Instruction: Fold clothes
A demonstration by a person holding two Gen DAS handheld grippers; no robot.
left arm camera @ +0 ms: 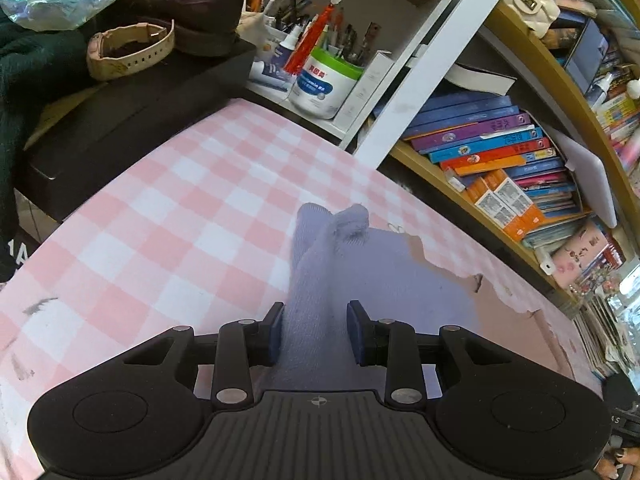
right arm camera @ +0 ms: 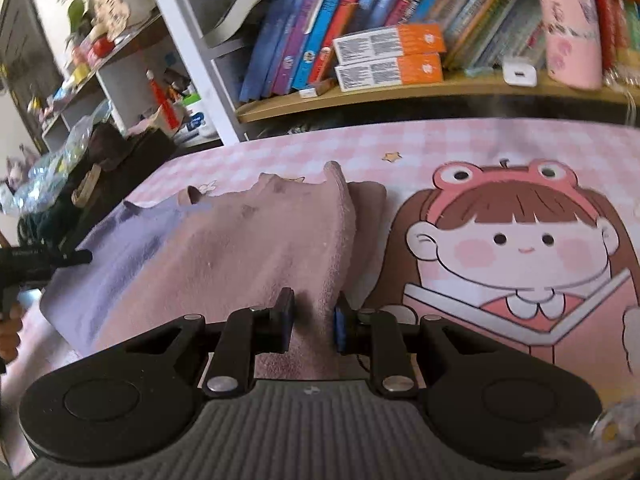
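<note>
A soft cloth, lavender [right arm camera: 120,248] on one side and dusty pink [right arm camera: 248,248] on the other, lies on a pink checked desk mat [left arm camera: 180,208]. My left gripper [left arm camera: 316,312] is shut on a bunched ridge of the lavender part [left arm camera: 320,248], which rises off the mat between the pads. My right gripper [right arm camera: 314,308] is shut on a raised fold of the pink part, near its right edge. In the right wrist view the left gripper [right arm camera: 40,260] shows at the far left, held by a hand [right arm camera: 8,332].
A black box [left arm camera: 120,128] with a pale watch [left arm camera: 128,52] on it borders the mat's left side. A white jar [left arm camera: 324,84] and pens stand behind. A wooden shelf of books [right arm camera: 360,20] runs along the far edge. A cartoon girl print [right arm camera: 520,240] fills the mat's right half.
</note>
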